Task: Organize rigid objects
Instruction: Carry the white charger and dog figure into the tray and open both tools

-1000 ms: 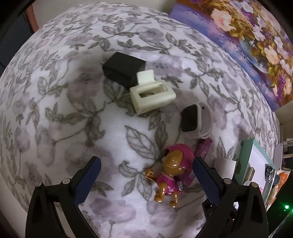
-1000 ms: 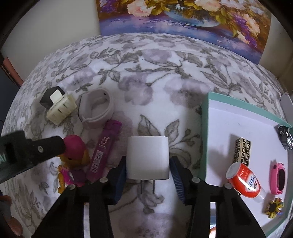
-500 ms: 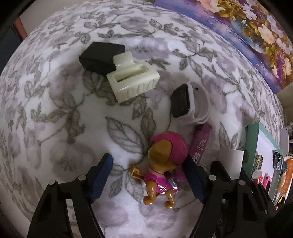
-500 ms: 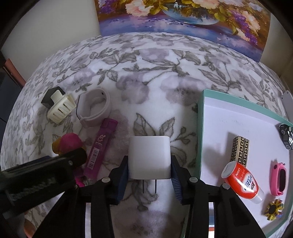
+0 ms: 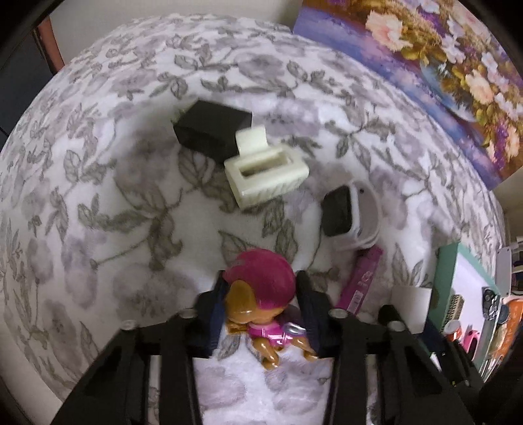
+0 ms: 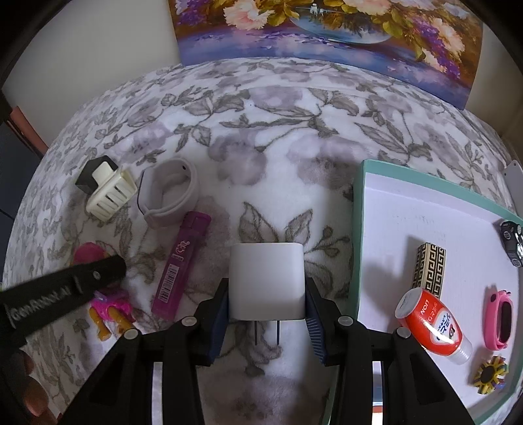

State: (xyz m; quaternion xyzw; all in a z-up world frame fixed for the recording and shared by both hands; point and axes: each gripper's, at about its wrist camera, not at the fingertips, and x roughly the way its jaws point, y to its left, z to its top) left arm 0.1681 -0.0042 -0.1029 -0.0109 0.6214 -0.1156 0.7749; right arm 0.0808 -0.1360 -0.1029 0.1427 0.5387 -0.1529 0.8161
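A pink-hatted toy dog (image 5: pixel 261 278) lies on the flowered blanket, and my left gripper (image 5: pixel 260 296) straddles it. Its jaws are closing and the blue pads touch both sides of the toy's head. In the right wrist view the toy dog (image 6: pixel 111 305) shows beneath a left finger (image 6: pixel 65 289). My right gripper (image 6: pixel 266 289) is shut on a white plug adapter (image 6: pixel 266 279), held just above the blanket, prongs toward the camera. A teal-rimmed tray (image 6: pixel 358 229) lies to its right.
On the blanket lie a cream hair claw (image 5: pixel 266 175), a black cube charger (image 5: pixel 212 129), a grey smartwatch (image 5: pixel 349 209) and a purple case (image 6: pixel 181 264). The tray holds a red tube (image 6: pixel 431 322), a patterned case (image 6: pixel 428 269), a pink band (image 6: pixel 500 318) and other small items. A flower painting (image 6: pixel 327 29) leans behind.
My left gripper's jaws have closed from wide open onto the toy dog's head. The right gripper kept still with the white plug adapter in it.
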